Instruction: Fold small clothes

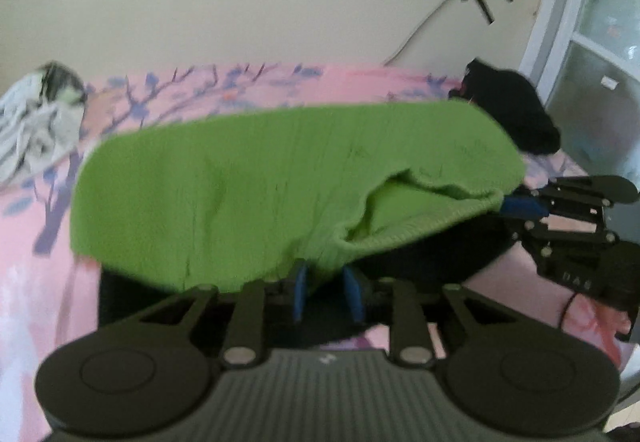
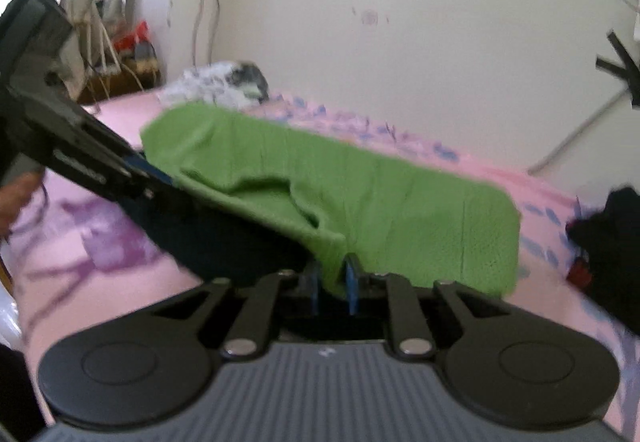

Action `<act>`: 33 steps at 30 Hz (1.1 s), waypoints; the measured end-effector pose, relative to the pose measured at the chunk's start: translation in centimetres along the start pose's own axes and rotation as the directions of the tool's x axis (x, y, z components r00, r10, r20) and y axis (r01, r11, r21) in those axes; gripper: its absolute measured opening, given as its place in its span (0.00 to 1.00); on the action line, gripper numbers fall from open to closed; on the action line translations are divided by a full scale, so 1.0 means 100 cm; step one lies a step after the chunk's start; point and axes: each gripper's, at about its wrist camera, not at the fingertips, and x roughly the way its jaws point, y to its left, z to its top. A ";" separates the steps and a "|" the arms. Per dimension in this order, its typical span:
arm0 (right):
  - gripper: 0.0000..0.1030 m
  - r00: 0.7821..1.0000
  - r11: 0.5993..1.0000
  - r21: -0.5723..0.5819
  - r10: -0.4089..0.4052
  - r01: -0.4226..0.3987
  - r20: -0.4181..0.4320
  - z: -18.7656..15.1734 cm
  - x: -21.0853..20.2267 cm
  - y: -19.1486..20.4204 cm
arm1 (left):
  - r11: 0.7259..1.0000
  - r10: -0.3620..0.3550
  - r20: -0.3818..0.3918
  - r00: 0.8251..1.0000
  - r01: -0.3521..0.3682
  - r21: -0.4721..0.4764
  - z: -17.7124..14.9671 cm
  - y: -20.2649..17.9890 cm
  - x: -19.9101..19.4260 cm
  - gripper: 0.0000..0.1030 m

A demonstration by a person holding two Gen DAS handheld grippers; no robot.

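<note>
A green knit garment (image 1: 248, 185) is held up over the pink bed, stretched between both grippers, with its open hem sagging in the middle. My left gripper (image 1: 325, 278) is shut on the garment's near edge. It shows from the side in the right wrist view (image 2: 160, 173), gripping the garment's left corner. My right gripper (image 2: 333, 282) is shut on the garment (image 2: 400, 201) at its near edge. It also shows in the left wrist view (image 1: 516, 203), gripping the right corner. A dark shadow lies on the bed below the cloth.
The pink floral bedsheet (image 1: 32, 262) covers the bed. A black garment (image 1: 508, 113) lies at the far right, also in the right wrist view (image 2: 612, 242). A grey-and-white crumpled cloth (image 1: 36, 113) lies at the far left. A cream wall is behind; a window is at the right.
</note>
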 end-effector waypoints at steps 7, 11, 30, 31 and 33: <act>0.43 0.992 0.984 0.146 0.093 -0.105 0.089 0.001 -0.039 -0.031 | 0.999 0.044 0.086 0.995 -0.041 -0.027 -0.001 0.025 -0.045 0.43; 0.43 0.984 0.953 0.283 0.057 -0.104 0.169 0.024 -0.037 -0.054 | 0.985 0.052 0.150 0.987 -0.026 -0.170 0.024 0.059 -0.061 0.44; 0.25 0.987 0.931 0.332 0.161 -0.151 -0.003 0.023 0.045 -0.047 | 0.985 0.122 0.098 0.988 -0.108 -0.136 0.051 0.060 0.016 0.48; 0.28 0.991 0.933 0.333 0.135 -0.135 0.021 0.026 0.037 -0.049 | 0.987 0.114 0.108 0.988 -0.100 -0.124 0.053 0.057 0.016 0.48; 0.30 0.994 0.944 0.319 0.059 -0.086 0.093 0.034 0.022 -0.056 | 0.989 0.121 0.106 0.987 -0.110 -0.100 0.058 0.053 0.021 0.48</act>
